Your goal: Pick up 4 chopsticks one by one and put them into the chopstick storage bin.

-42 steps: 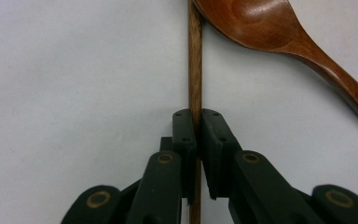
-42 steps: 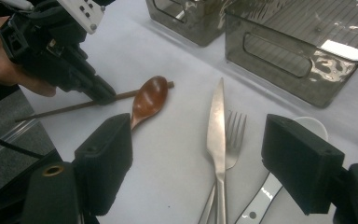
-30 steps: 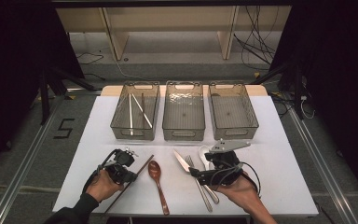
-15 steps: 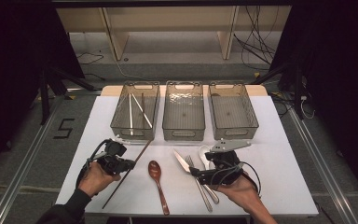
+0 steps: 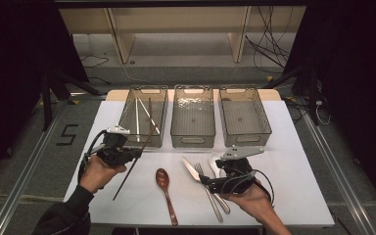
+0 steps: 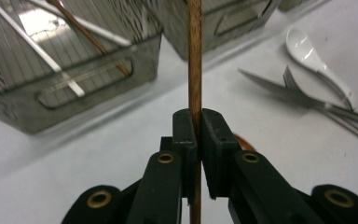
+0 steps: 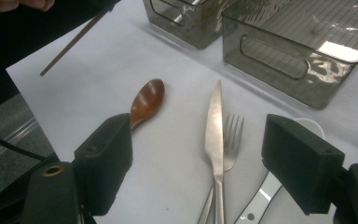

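White table (image 5: 293,147): chopstick (image 6: 195,56) (brown) between left tongs (image 6: 199,126)

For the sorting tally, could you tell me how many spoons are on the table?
2: a brown wooden spoon left of the knife, and a white spoon right of the fork, partly under the right gripper.

A long, thin, dark brown wooden chopstick (image 5: 136,151) is pinched near its middle between the left tongs (image 6: 198,126). It hangs slanted above the white bench (image 5: 284,161), upper end over the left basket (image 5: 127,117).
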### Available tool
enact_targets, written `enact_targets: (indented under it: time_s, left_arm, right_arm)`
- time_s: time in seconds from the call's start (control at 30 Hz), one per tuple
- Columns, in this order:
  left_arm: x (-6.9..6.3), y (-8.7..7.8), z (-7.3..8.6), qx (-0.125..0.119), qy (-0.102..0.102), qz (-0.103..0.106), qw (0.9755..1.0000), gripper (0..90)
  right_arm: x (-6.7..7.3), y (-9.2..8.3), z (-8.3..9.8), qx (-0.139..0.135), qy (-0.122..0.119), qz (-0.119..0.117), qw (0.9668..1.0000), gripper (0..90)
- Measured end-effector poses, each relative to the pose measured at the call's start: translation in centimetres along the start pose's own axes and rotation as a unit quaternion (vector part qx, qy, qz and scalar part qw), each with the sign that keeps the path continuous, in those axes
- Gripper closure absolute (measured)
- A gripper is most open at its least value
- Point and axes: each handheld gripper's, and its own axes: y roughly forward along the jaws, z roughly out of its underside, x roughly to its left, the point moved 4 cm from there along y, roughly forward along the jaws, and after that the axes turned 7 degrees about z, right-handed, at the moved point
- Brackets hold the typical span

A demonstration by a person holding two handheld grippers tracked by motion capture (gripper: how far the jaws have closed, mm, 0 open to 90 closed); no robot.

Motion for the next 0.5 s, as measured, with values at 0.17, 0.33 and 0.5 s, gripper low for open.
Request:
enact_targets:
  time_s: [0.17, 0.33, 0.5]
  left_arm:
    - [0.7, -0.7, -1.8, -0.032, -0.003, -0.002, 0.9995, 84.0]
    - [1.4, -0.7, -2.8, -0.052, -0.012, -0.001, 0.9986, 83.9]
    - [2.6, -0.6, -4.0, -0.077, -0.025, 0.0, 0.9967, 83.9]
  right_arm:
    - [0.1, 0.0, 0.0, -0.002, -0.001, 0.0, 1.0, 25.4]
    - [0.0, -0.1, 0.0, -0.004, 0.0, 0.0, 1.0, 25.4]
    - [0.0, -0.1, 0.0, -0.004, 0.0, 0.0, 1.0, 25.4]
